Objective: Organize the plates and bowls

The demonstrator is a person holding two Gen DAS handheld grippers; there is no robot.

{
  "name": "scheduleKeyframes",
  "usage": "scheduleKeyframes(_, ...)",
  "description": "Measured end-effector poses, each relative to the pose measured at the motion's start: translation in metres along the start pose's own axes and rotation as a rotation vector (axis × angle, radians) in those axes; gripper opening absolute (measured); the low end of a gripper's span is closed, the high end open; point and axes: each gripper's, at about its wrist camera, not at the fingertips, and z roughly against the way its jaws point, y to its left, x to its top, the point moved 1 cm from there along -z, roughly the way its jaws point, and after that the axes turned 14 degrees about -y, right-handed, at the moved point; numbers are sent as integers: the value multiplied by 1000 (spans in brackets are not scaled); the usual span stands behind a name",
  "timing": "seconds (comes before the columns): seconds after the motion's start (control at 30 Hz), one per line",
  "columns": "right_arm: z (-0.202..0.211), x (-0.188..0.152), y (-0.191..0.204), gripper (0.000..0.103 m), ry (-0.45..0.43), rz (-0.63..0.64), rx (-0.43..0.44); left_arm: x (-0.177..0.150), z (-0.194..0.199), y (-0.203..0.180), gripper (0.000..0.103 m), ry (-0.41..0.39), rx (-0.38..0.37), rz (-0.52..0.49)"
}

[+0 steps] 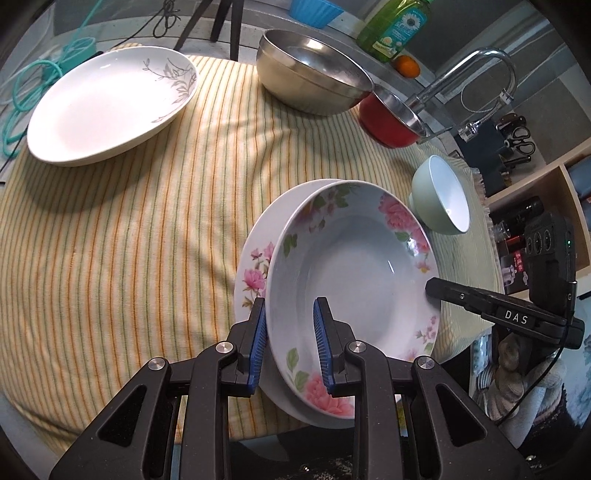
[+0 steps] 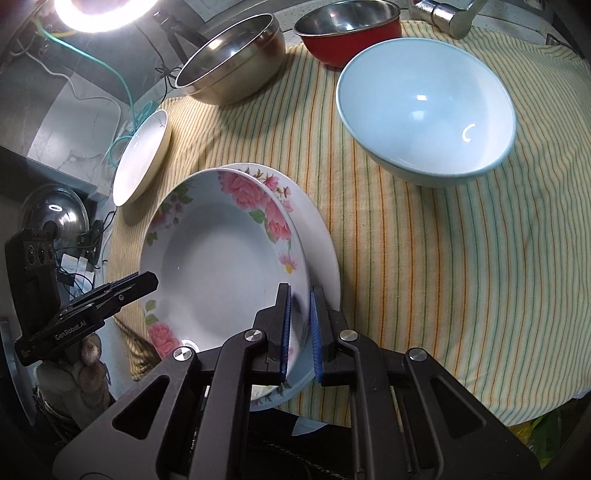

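Observation:
A deep white plate with pink flowers (image 1: 354, 266) (image 2: 221, 258) lies over a flatter floral plate (image 1: 255, 266) (image 2: 321, 236) at the near edge of the striped cloth (image 1: 147, 229). I cannot tell whether the two plates touch. My left gripper (image 1: 290, 343) is shut on the deep plate's near rim, and it shows at the left in the right wrist view (image 2: 147, 282). My right gripper (image 2: 300, 325) is shut on the opposite rim; its tip (image 1: 434, 290) reaches in from the right in the left wrist view.
A white plate with grey leaves (image 1: 107, 107) (image 2: 142, 162) sits at the cloth's far left. A steel bowl (image 1: 310, 74) (image 2: 232, 59) and a red bowl (image 1: 391, 118) (image 2: 351, 33) stand at the back, with a pale bowl (image 1: 439, 195) (image 2: 424, 110) nearby. Faucet (image 1: 480, 74) and soap bottle (image 1: 399, 26) stand behind.

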Motion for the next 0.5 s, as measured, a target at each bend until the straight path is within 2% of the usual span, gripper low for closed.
scheduleKeyframes(0.33,-1,-2,8,13,5,56,-38,2,-3,-6,23,0,38,-58)
scheduleKeyframes(0.5,0,-3,14,18,9,100,-62,1,-4,-11,23,3,50,-85)
